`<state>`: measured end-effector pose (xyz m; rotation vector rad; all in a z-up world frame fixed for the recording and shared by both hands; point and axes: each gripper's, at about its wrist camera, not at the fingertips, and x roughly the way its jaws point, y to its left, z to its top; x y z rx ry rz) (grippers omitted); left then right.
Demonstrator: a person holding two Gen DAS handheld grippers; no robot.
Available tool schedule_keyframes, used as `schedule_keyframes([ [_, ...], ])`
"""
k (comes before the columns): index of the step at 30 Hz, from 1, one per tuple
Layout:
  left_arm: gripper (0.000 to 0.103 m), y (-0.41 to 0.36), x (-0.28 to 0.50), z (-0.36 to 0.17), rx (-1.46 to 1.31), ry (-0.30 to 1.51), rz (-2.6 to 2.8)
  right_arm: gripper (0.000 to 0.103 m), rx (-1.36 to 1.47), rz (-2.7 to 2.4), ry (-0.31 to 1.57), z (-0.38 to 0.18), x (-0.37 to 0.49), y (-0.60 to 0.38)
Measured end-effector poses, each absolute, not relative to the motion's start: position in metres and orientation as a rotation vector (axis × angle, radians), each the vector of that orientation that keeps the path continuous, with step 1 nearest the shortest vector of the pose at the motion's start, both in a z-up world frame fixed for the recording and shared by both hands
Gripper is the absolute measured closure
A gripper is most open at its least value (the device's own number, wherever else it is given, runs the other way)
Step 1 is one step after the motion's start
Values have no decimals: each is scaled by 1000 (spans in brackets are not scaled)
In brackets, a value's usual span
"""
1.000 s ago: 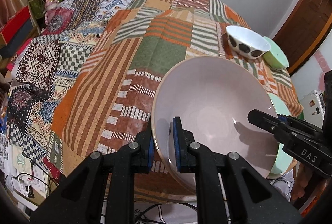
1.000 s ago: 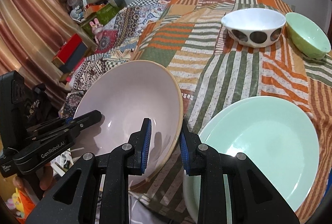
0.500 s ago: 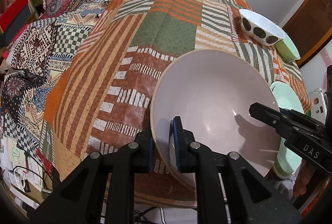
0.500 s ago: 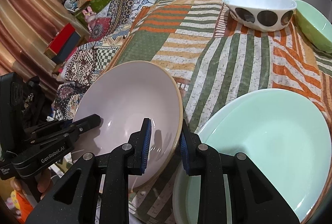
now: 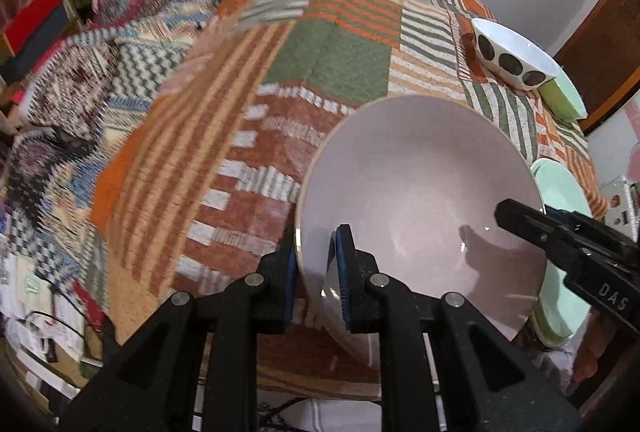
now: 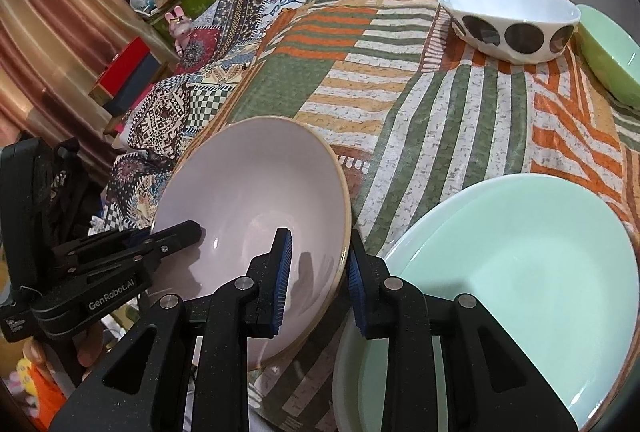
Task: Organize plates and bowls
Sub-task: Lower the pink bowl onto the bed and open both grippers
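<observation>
I have the pink bowl pinched by opposite rims, left tool and right tool both clamped on it, at the table's near edge beside the green plate. I'd keep both grips level and lower evenly, so it doesn't tip or knock the plate.

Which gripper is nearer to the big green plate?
Right. The right gripper grips the pink bowl beside the green plate; the left gripper holds the bowl's far rim.

Even indoor light, fisheye-warped edges, left view's cloth motion-blurred.
</observation>
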<state>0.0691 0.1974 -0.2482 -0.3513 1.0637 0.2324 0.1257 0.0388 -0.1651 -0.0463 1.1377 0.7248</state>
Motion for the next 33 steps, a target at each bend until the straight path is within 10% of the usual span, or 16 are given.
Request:
schedule_keyframes([
  [14,83,175,59,-173,-240,877,245,68,-2,702,987,-117,121,1],
  [33,40,116,118,-88,-202,674,111,55,111,551,737,-45,145,-84],
])
